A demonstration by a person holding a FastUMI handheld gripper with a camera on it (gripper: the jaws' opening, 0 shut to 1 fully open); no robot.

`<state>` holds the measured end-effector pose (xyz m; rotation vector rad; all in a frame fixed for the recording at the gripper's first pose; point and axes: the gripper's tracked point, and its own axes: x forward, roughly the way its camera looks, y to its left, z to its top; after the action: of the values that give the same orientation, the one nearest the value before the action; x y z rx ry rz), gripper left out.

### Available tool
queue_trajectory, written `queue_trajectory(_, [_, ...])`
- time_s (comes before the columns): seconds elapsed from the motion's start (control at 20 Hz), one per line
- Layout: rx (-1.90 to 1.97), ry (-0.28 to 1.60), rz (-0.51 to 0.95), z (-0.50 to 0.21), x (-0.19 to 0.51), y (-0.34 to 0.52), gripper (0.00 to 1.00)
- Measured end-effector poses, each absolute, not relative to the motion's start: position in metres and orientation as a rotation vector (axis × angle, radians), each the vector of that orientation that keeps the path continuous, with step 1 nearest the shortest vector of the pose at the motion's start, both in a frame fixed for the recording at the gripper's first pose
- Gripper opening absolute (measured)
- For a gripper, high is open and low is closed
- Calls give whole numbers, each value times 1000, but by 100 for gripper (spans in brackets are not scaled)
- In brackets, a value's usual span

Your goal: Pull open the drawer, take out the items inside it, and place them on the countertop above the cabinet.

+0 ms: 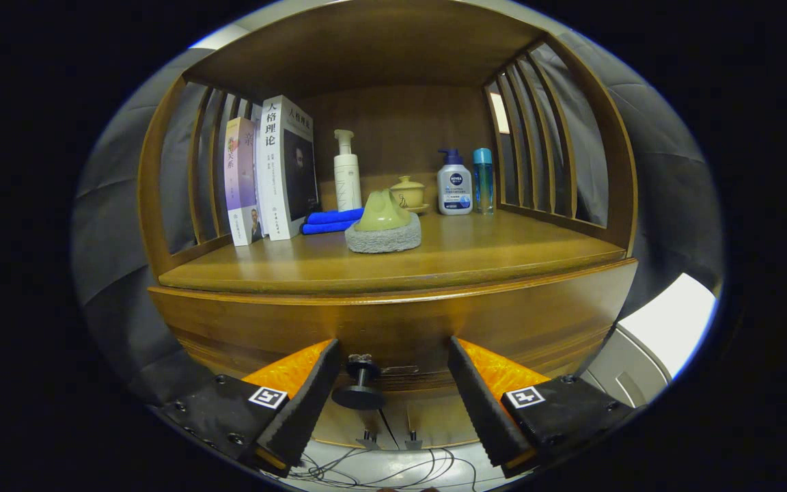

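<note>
Fingers point(391, 372) spread wide, empty. Drawer point(400, 335) shut; its knob point(361, 386) sits between them, nearer the left finger, stem pointing toward the camera.

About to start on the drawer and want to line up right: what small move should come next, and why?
Probably shift the tool slightly left and ease forward, then close. Its fingers stand open, and the small dark round drawer knob sits between them but close to the left finger, not touched by either. The brown wooden drawer front looks closed, so centring the knob first should give a squarer pull.
</note>
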<state>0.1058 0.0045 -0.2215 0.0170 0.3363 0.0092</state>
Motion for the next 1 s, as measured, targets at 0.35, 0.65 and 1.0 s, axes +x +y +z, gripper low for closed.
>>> queue_trajectory(0.35, [-6,361,-20,-221,112,4,100])
queue_trajectory(0.65, [84,298,-1,-164,63,5,98])
queue_trajectory(1.0, [59,144,66,-40,12,17,98])
